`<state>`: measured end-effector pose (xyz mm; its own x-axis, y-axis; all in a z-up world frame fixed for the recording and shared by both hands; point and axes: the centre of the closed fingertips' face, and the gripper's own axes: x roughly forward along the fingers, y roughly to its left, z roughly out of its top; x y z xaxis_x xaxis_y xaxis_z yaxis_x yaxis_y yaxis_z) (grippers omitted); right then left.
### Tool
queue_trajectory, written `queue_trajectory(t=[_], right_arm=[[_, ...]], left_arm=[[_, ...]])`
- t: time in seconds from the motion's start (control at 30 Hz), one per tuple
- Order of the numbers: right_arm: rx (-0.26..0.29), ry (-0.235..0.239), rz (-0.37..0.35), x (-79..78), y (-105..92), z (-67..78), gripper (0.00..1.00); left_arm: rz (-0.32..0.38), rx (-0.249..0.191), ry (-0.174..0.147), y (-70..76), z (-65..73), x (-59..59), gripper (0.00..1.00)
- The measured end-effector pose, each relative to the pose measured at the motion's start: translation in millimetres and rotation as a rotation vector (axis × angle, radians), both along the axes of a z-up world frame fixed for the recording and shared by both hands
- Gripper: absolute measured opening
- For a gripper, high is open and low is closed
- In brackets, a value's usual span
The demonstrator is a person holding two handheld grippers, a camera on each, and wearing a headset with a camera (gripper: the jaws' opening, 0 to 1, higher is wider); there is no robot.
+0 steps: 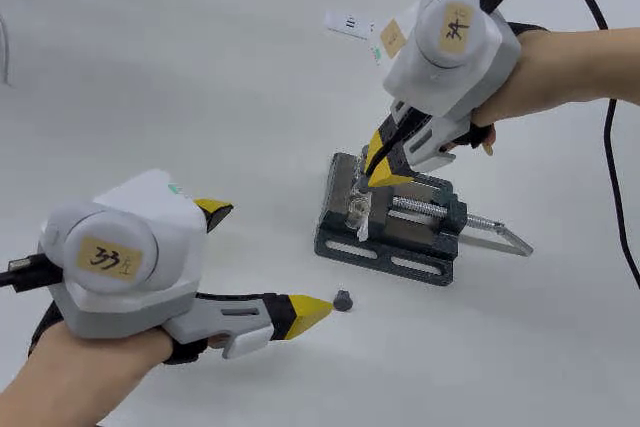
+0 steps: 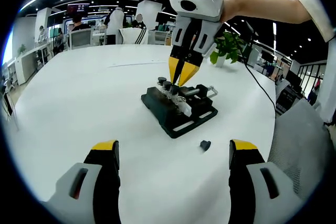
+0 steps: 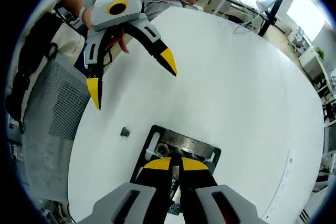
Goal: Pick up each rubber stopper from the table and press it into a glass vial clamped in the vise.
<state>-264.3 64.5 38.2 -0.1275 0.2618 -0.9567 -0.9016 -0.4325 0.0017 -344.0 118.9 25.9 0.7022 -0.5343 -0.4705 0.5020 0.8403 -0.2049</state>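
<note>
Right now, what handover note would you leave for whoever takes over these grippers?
Left gripper: open, empty, beside the loose stopper on the table, near the vise.
Right gripper: jaws closed together, tips down over the vials in the vise; whether it holds a stopper cannot be told.
Done: some vials appear capped with dark stoppers, seen from the left gripper view.
Left: pick up the loose stopper and press it in; one vial mouth looks open.

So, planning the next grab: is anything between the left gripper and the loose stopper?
Nothing: the left gripper view shows bare table between the left gripper and the stopper; the vise stands farther on.
</note>
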Motion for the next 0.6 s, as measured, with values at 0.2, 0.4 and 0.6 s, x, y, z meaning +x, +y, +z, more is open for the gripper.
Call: queue_trajectory(t=[0.2,0.4,0.6], right_arm=[[-0.002,0.0,-0.006,0.9,0.4,-2.0,0.0],[-0.023,0.001,-0.009,-0.3,2.1,-2.4,0.0],[-0.033,-0.005,-0.022,-0.6,1.4,-3.1,0.0]], left_arm=[[0.001,-0.004,0.004,-1.0,0.1,-1.2,0.85],[0.003,-0.008,0.009,-0.2,-2.5,-2.1,0.85],[0.013,-0.016,0.015,1.1,-5.6,-1.5,0.85]])
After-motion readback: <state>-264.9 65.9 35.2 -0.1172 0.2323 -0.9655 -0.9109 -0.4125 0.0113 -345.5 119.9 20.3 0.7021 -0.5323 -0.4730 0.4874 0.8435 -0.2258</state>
